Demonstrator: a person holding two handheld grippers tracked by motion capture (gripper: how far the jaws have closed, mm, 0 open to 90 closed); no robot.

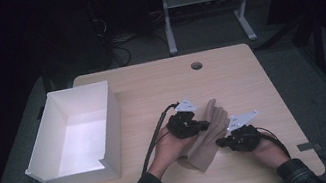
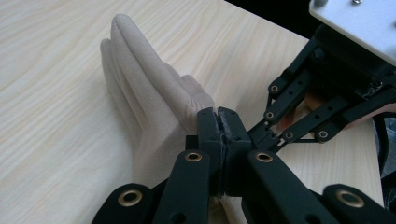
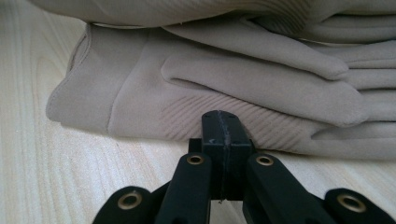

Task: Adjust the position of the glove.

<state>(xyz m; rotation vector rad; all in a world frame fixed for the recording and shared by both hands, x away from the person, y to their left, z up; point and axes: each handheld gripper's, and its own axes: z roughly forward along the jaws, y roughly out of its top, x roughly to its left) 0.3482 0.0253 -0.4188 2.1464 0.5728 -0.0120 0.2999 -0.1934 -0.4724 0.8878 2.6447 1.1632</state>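
A pair of beige gloves (image 1: 208, 137) lies stacked on the wooden table (image 1: 150, 86), fingers pointing away from the person. My left gripper (image 1: 204, 126) is shut, its tips over the glove's palm (image 2: 149, 102) with nothing seen between the jaws. My right gripper (image 1: 221, 142) is also shut and comes in from the right. In the right gripper view its closed tips (image 3: 223, 130) sit just in front of the ribbed cuff edge of the lower glove (image 3: 205, 79). In the left gripper view the right gripper (image 2: 256, 134) nearly meets the left tips (image 2: 219, 125).
An open white box (image 1: 112, 126) stands on the left part of the table, empty inside. A round cable hole (image 1: 196, 65) is near the table's far edge. Beyond the table stand the legs of another desk (image 1: 168, 24) on a dark floor.
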